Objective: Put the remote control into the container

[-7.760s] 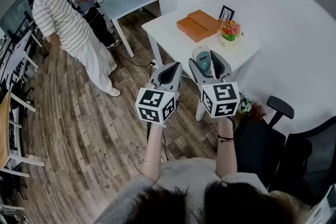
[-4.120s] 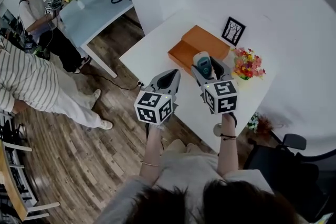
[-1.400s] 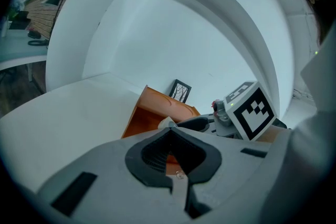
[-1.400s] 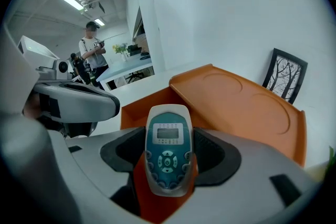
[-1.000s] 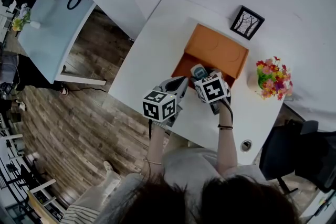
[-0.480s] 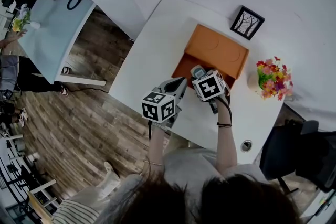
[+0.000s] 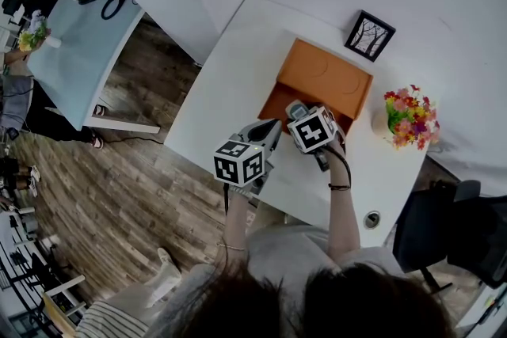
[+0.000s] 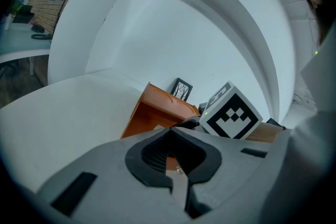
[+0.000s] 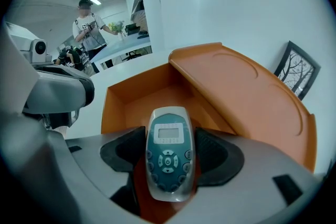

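A grey and teal remote control (image 9: 168,160) with a small screen sits between the jaws of my right gripper (image 9: 168,136), which is shut on it. It hovers at the near edge of the open orange container (image 9: 152,97), whose lid (image 9: 247,92) leans back to the right. From the head view, the right gripper (image 7: 295,109) holds the remote (image 7: 298,108) over the container's (image 7: 277,99) front compartment. My left gripper (image 7: 273,125) hangs just left of it over the white table (image 7: 230,67), shut and empty; its jaws (image 8: 169,131) point at the container (image 8: 149,113).
A framed picture (image 7: 370,36) and a pot of flowers (image 7: 408,115) stand behind and right of the container. A black chair (image 7: 451,225) is at the table's right. A person (image 9: 86,23) stands by a far pale blue table (image 7: 79,36).
The person carrying me walked up to the white table with the remote held. In the last half second the right gripper has edged slightly left and forward over the container's opening.
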`<move>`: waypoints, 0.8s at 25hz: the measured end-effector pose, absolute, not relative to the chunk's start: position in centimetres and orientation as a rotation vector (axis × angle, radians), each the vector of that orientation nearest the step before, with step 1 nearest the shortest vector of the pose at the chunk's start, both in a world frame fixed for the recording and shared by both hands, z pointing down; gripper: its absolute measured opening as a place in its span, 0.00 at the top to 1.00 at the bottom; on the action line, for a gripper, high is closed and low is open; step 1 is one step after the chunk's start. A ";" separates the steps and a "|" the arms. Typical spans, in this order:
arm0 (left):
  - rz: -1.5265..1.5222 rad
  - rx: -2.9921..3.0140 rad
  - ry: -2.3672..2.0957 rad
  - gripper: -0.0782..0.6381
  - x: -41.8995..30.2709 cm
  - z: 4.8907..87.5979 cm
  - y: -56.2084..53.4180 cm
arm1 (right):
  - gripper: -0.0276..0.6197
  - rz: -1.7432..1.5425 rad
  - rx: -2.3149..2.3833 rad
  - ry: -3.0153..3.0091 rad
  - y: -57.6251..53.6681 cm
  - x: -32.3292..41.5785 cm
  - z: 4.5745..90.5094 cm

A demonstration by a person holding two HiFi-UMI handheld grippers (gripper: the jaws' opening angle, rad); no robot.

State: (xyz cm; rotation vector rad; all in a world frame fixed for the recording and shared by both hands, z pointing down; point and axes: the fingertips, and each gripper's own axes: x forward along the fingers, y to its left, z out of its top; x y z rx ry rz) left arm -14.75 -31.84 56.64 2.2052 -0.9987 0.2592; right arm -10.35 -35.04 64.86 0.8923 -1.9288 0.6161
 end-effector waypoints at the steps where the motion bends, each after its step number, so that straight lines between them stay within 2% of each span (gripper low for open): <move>1: 0.257 2.206 -0.998 0.89 -14.7 56.6 -31.8 | 0.52 0.613 0.899 -1.940 -35.2 -10.5 64.7; 20: 0.233 2.243 -1.002 0.89 -14.3 55.2 -30.8 | 0.52 0.578 1.021 -2.055 -34.3 -10.2 62.2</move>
